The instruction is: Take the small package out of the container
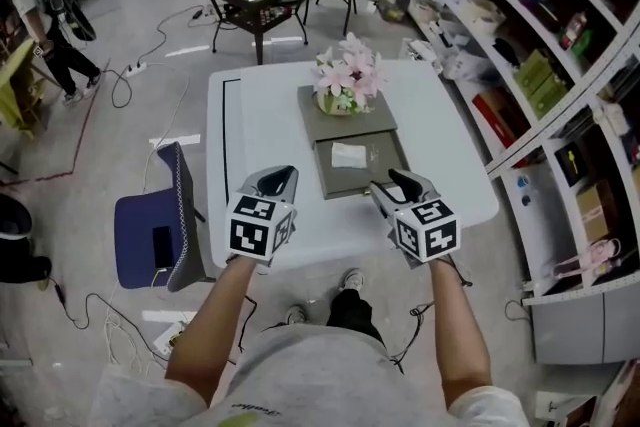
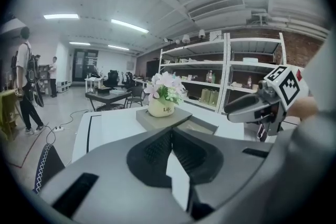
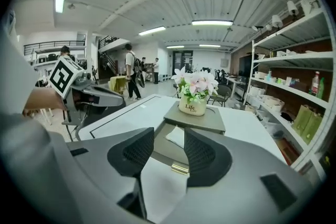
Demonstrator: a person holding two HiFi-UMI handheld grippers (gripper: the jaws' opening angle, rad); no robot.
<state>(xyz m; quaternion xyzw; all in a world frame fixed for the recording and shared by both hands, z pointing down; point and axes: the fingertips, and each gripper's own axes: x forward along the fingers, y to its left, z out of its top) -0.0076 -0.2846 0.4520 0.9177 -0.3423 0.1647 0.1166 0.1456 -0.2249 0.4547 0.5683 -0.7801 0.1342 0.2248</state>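
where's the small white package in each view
Head view: small white package in the open drawer, picture centre.
Left gripper view: not made out; only the drawer's rim shows.
Right gripper view: package just below centre, inside the drawer.
Shared landmark: flower pot just beyond the drawer.

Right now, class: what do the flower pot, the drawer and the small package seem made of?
Flower pot: probably glazed ceramic; smooth cream sheen. Drawer: matte grey-brown board or wood, unclear which; its gold handle looks metal. Package: white paper or soft plastic; flat, soft-edged.

A white table [image 1: 258, 137] bears only a grey drawer box [image 1: 378, 125].
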